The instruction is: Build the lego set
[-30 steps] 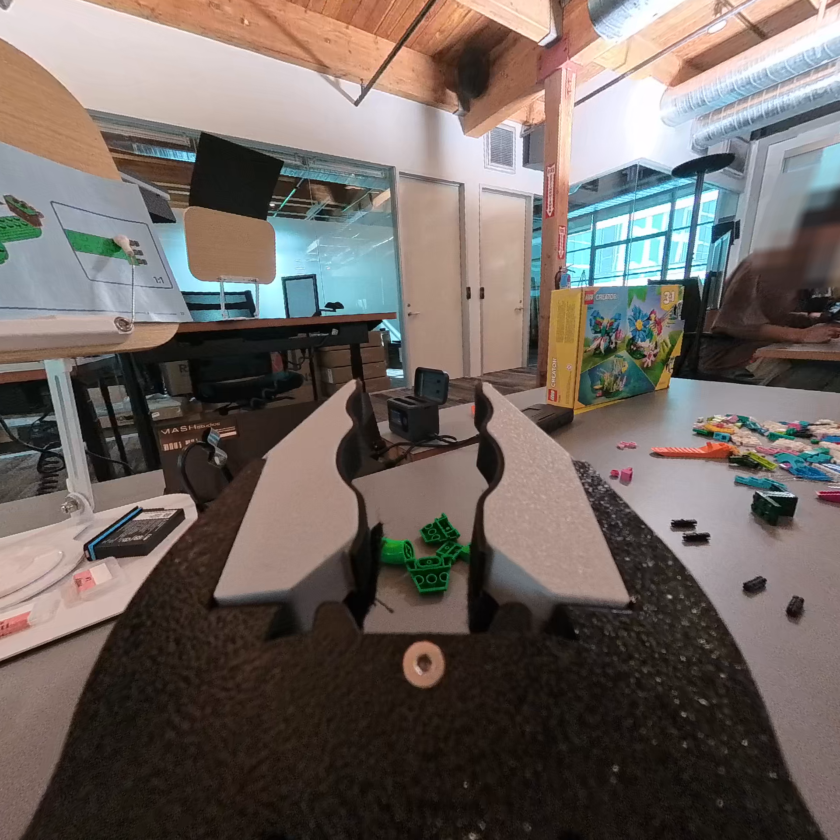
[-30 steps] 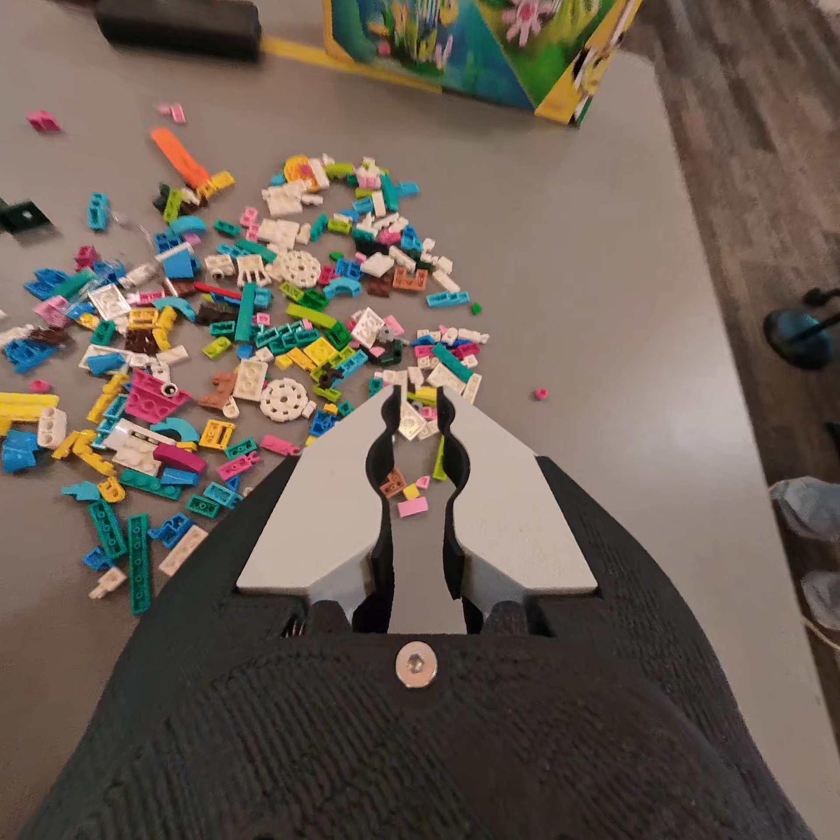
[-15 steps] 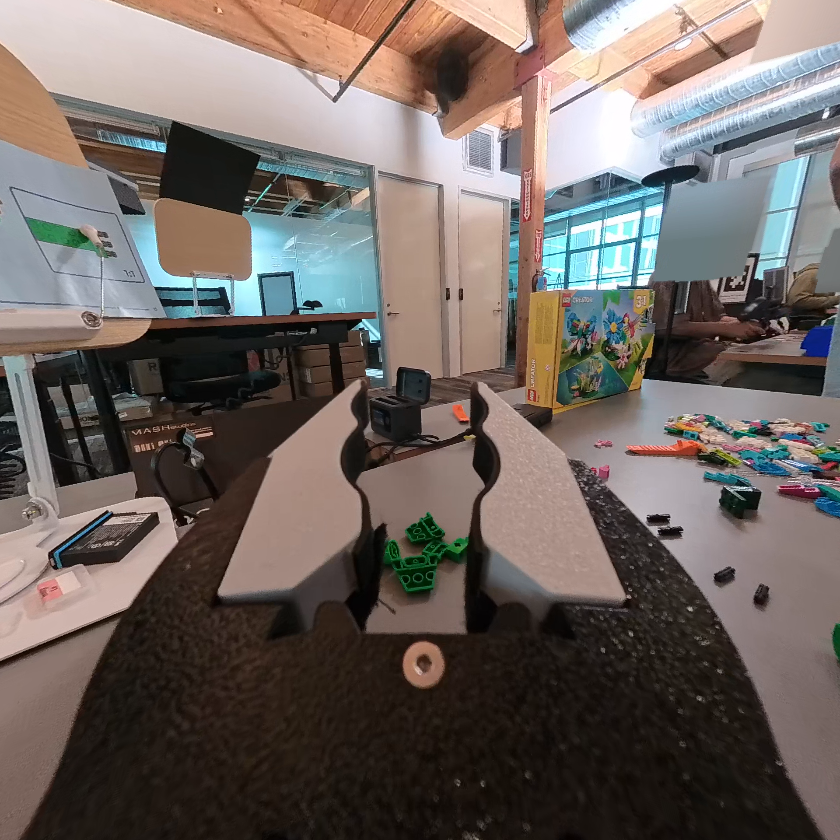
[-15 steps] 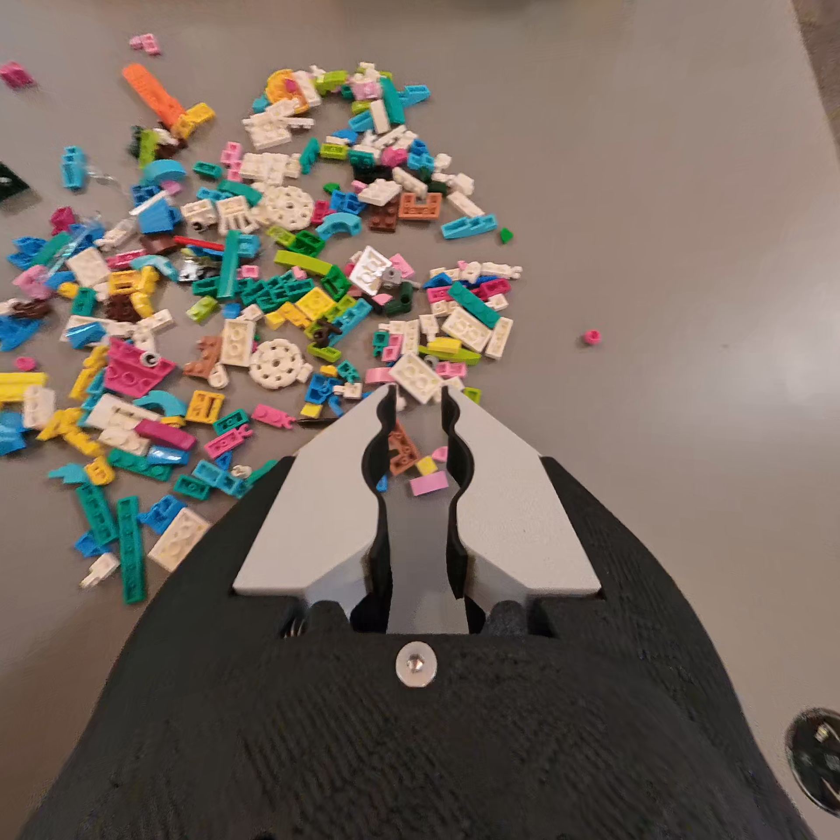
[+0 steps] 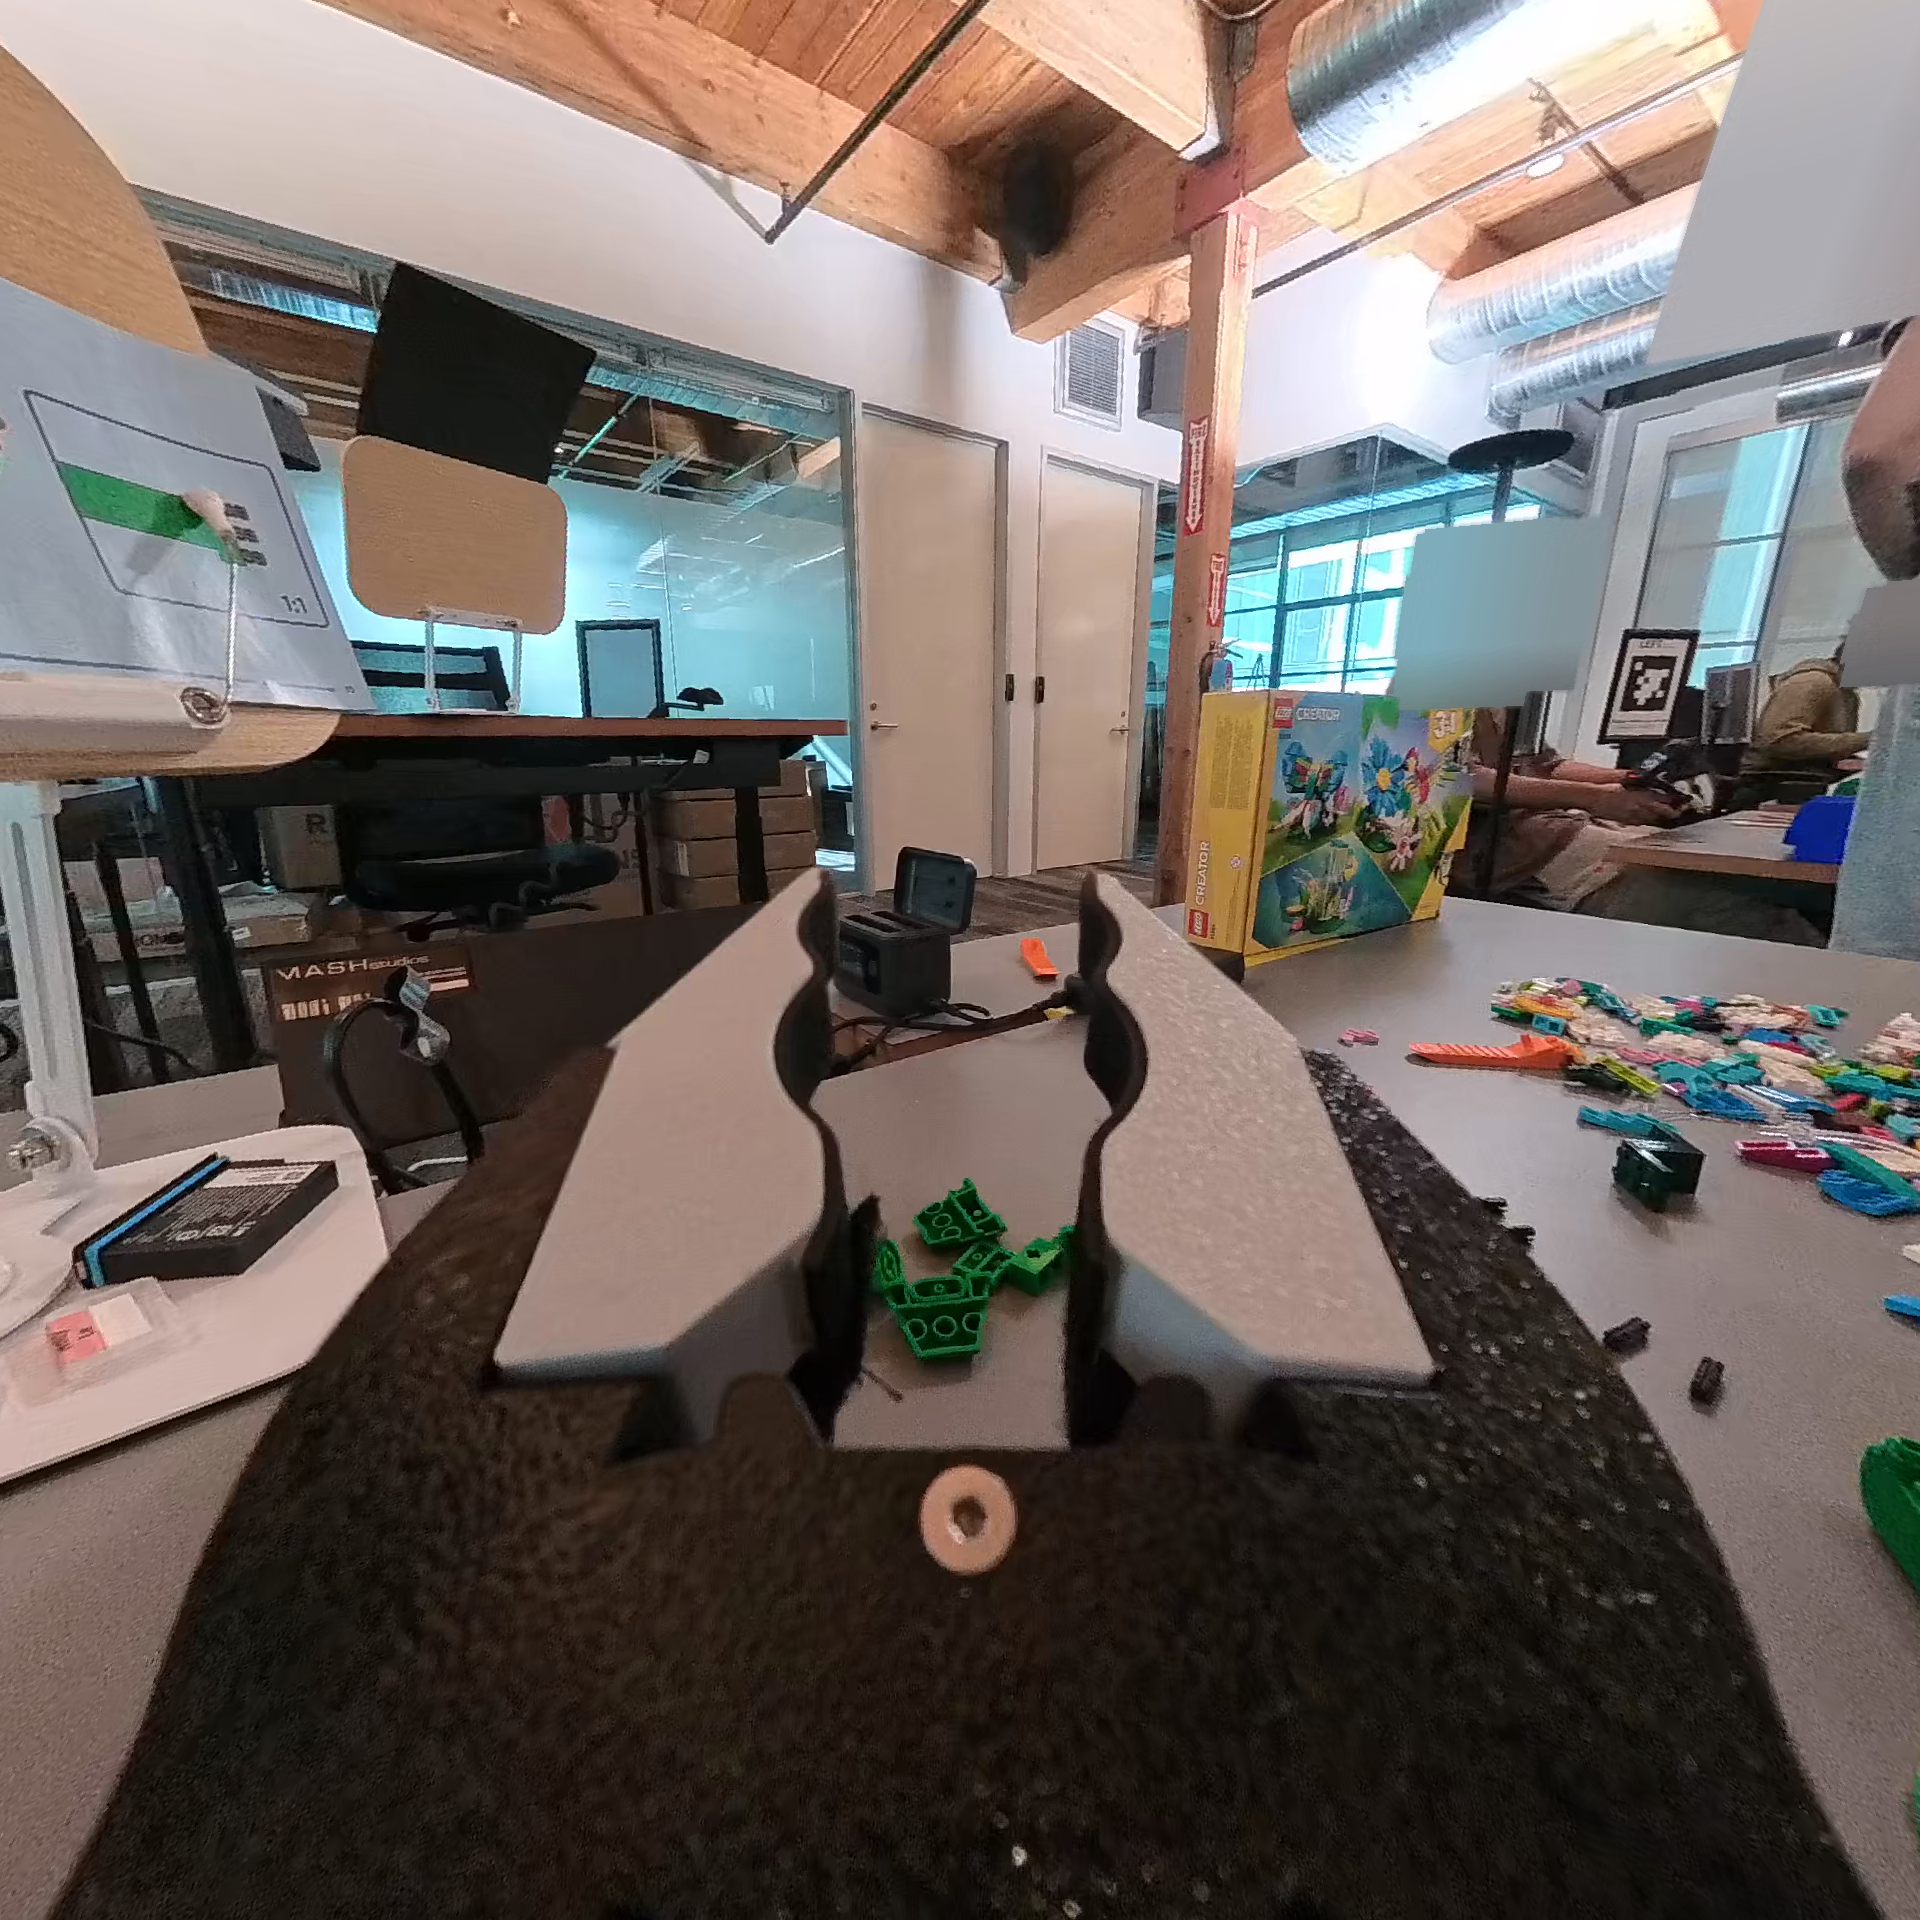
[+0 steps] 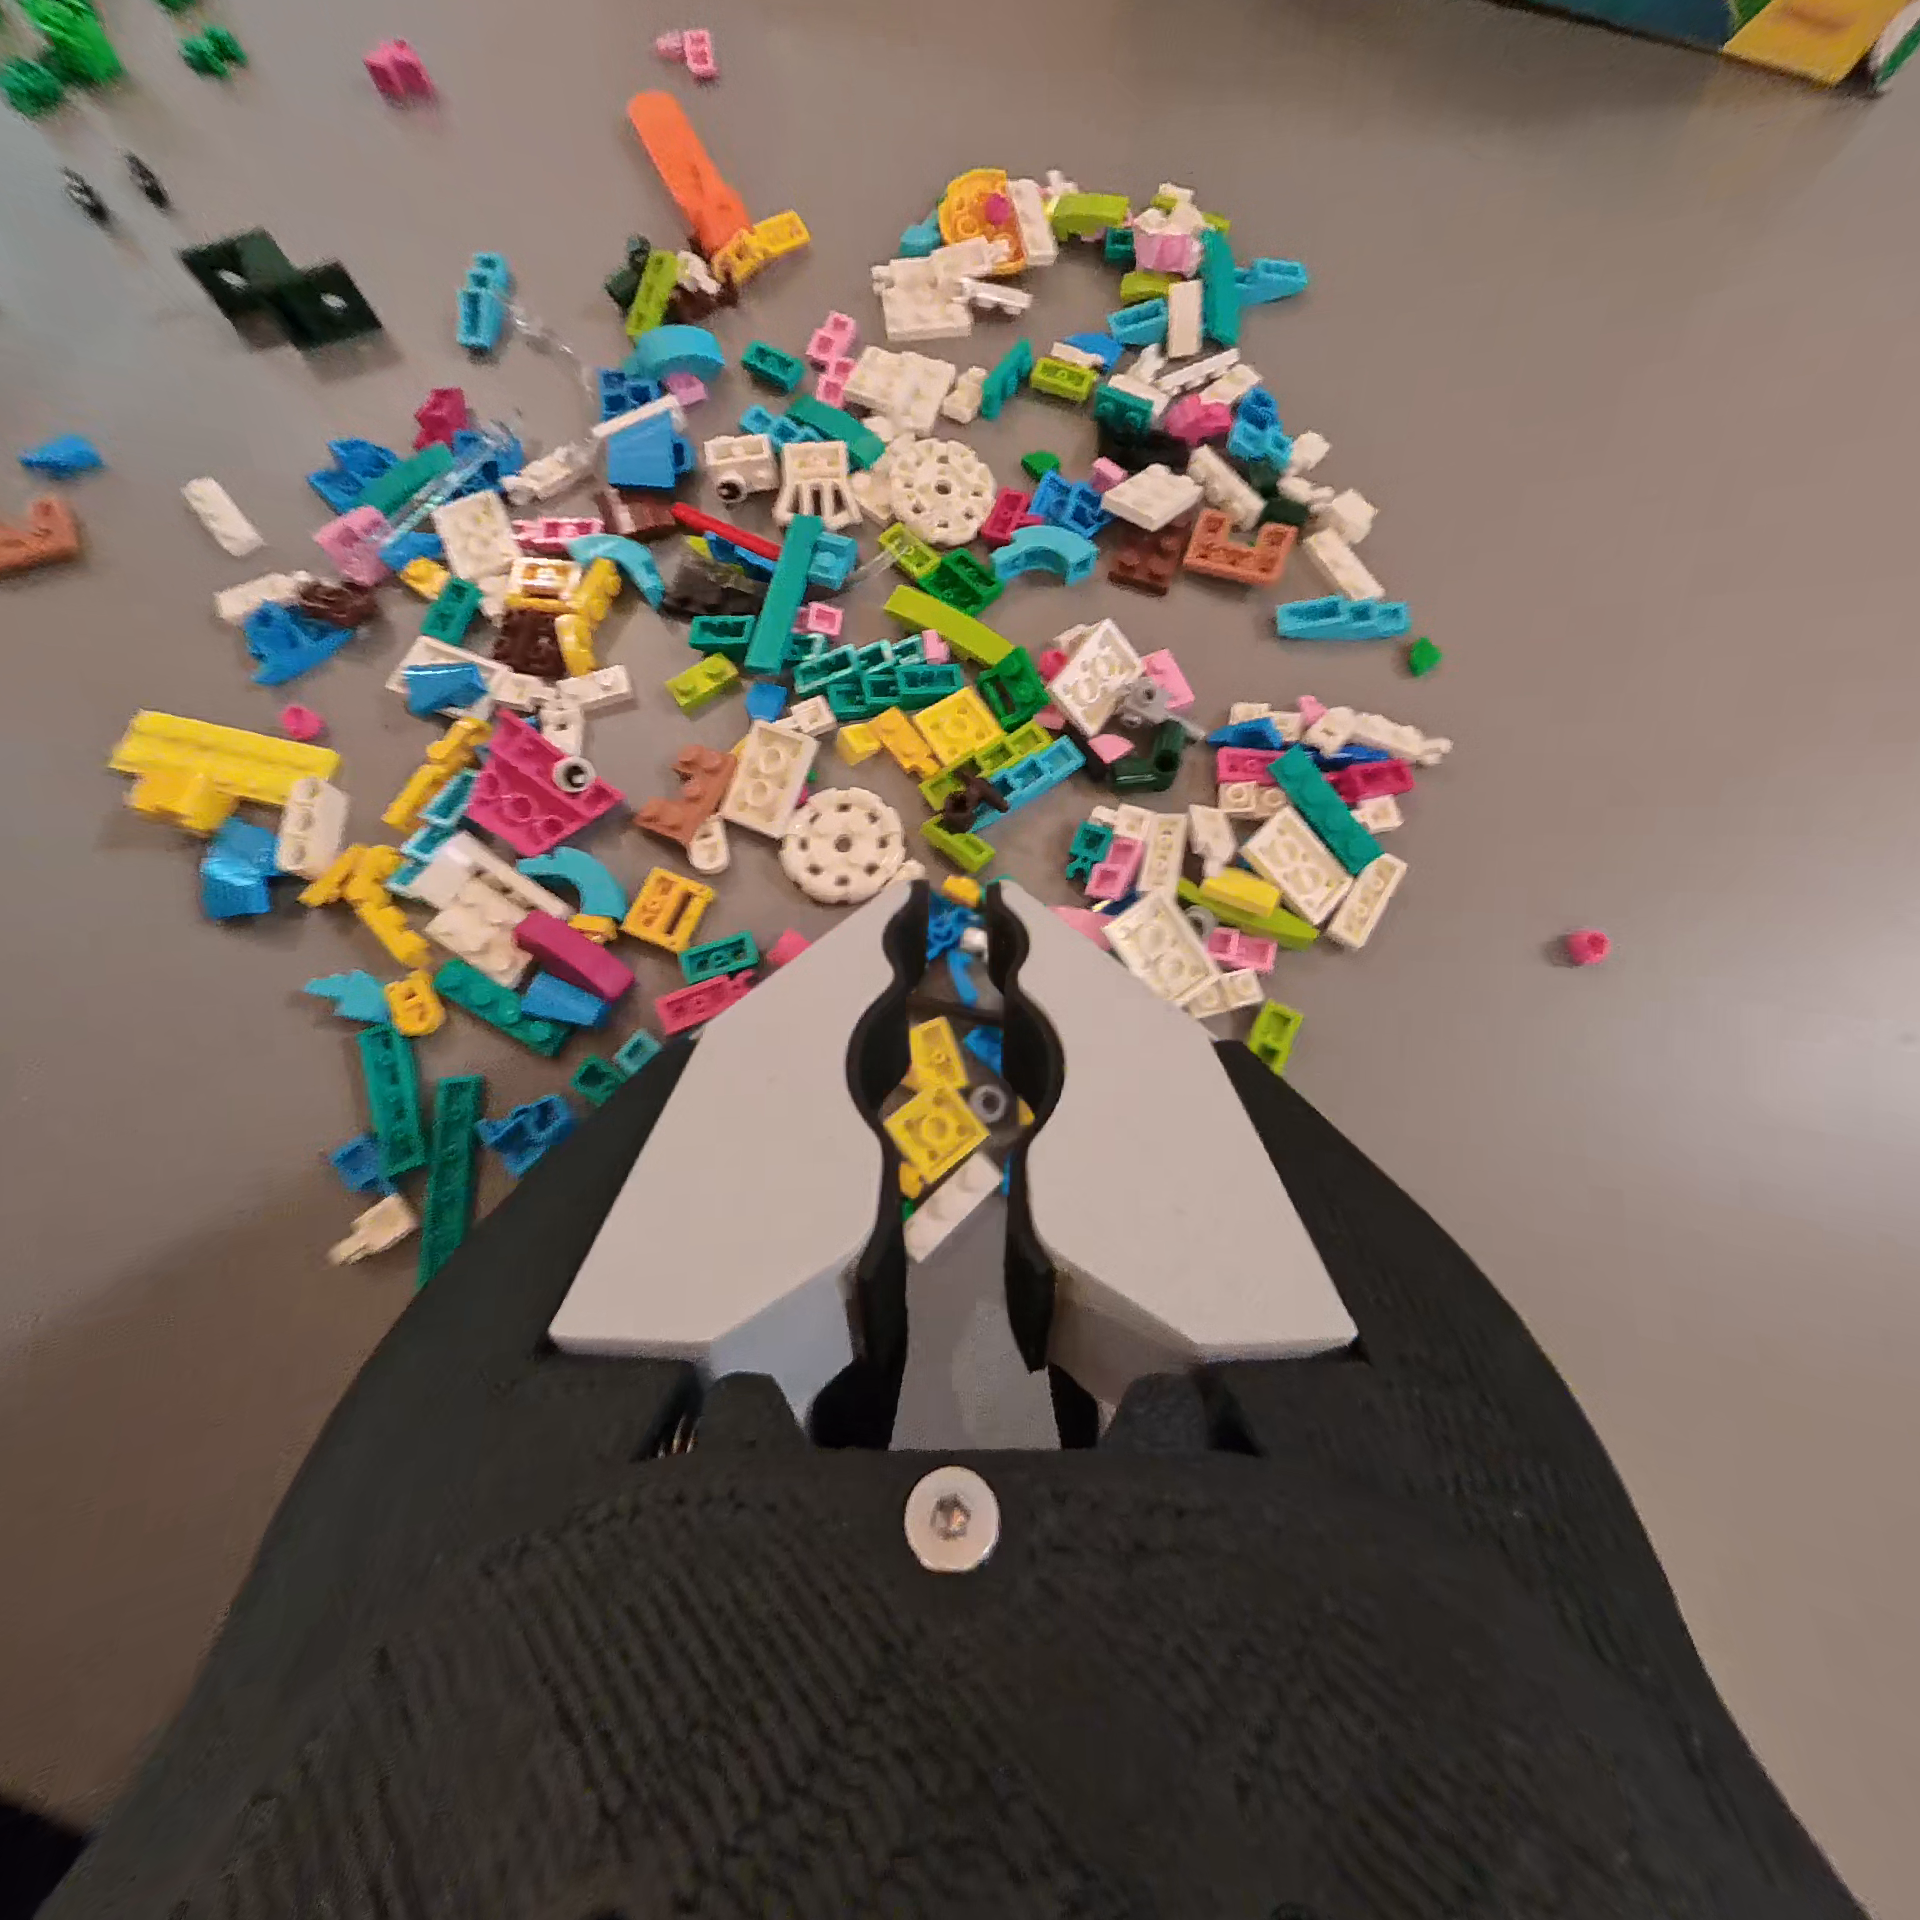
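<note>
Evidently, the right gripper (image 6: 954, 902), jaws nearly closed yet grasping nothing, hovered over the loose lego pile (image 6: 831, 644); picking well meant isolating one brick, while the left gripper (image 5: 956, 914) waited agape beside that pile.

Left tool (image 5: 956, 914) and right tool (image 6: 954, 896), grey wavy-edged fingers, black textured bodies, silver screws

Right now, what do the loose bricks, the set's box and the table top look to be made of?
The loose bricks look like hard moulded plastic: glossy, saturated colours, crisp studs. The set's box seems printed cardboard, with sharp folded edges and a slight sheen. The table top is a smooth matte grey surface, perhaps laminate; the pictures leave that open.
</note>
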